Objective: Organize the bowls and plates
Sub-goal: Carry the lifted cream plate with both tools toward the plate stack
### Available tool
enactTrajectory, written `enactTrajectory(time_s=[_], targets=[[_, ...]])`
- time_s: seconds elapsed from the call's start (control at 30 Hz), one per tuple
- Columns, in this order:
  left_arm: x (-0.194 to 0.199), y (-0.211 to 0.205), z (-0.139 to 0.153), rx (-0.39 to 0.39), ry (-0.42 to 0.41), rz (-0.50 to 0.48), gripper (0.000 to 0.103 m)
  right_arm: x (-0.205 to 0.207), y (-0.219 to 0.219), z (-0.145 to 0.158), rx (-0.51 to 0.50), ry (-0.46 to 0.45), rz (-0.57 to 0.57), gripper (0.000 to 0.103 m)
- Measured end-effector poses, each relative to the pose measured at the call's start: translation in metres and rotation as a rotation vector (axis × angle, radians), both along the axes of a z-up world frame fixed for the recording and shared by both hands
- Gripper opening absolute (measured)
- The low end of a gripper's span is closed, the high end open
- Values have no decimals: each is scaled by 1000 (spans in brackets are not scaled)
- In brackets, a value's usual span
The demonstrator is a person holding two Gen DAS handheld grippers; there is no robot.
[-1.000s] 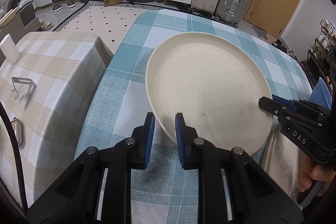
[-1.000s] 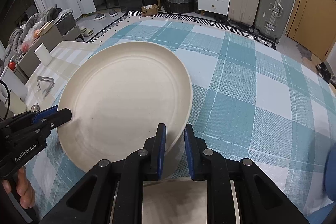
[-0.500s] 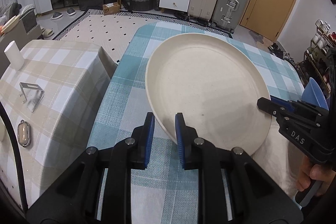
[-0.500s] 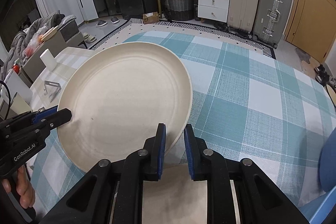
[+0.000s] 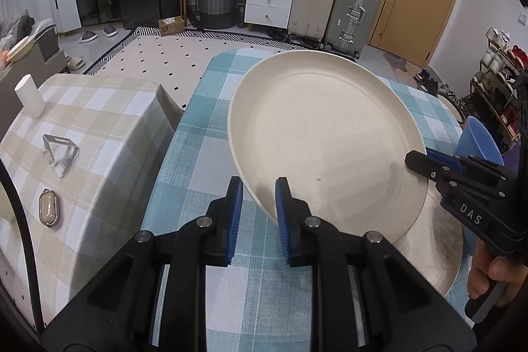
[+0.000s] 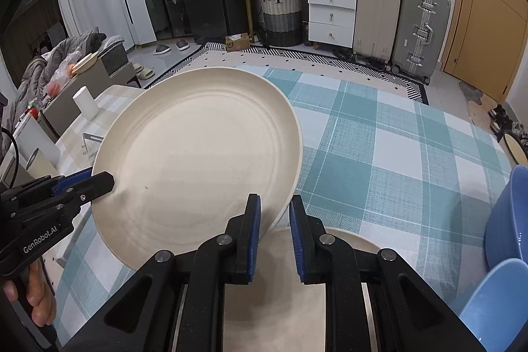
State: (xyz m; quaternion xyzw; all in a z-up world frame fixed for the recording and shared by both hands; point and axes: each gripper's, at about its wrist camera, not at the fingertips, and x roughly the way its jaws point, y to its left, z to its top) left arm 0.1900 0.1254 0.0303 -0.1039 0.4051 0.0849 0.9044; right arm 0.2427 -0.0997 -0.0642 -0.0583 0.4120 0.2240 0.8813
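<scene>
Between the blue pads of the left tongs (image 5: 255,203), in the left wrist view, the near-left rim of a cream plate (image 5: 325,134) is pinched; the jaws are closed down to the rim's thickness. The plate is held tilted, clear of the teal check table (image 5: 204,160), and it stretches ahead and to the right of these tongs. At its right rim the right tongs (image 5: 416,159) are seen clamped, with a hand (image 5: 491,279) on their handle. Below and right of the plate a second plate (image 5: 439,243) lies flat on the cloth. A blue bowl (image 5: 478,141) is seen beyond the right tongs. To the left, a beige check table (image 5: 99,134) carries a white cup (image 5: 29,94) and a metal bracket (image 5: 61,150).

From the right wrist view, the right tongs (image 6: 274,215) are closed on the plate's (image 6: 198,154) near-right rim, the plate spreading ahead and to the left. The left tongs (image 6: 107,178) are clamped on its left rim, gripped by a hand (image 6: 36,299). Directly beneath the right tongs the second plate (image 6: 274,302) is partly hidden. Blue bowls (image 6: 505,220) stand at the right edge.
</scene>
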Motion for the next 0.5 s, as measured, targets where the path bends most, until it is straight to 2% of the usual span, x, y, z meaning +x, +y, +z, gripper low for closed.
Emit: enactTrajectory(time_s=[0.5], targets=[[-53,-39,17,19,-27,-26,17,-56,-24,15,10,-37,-16,18]])
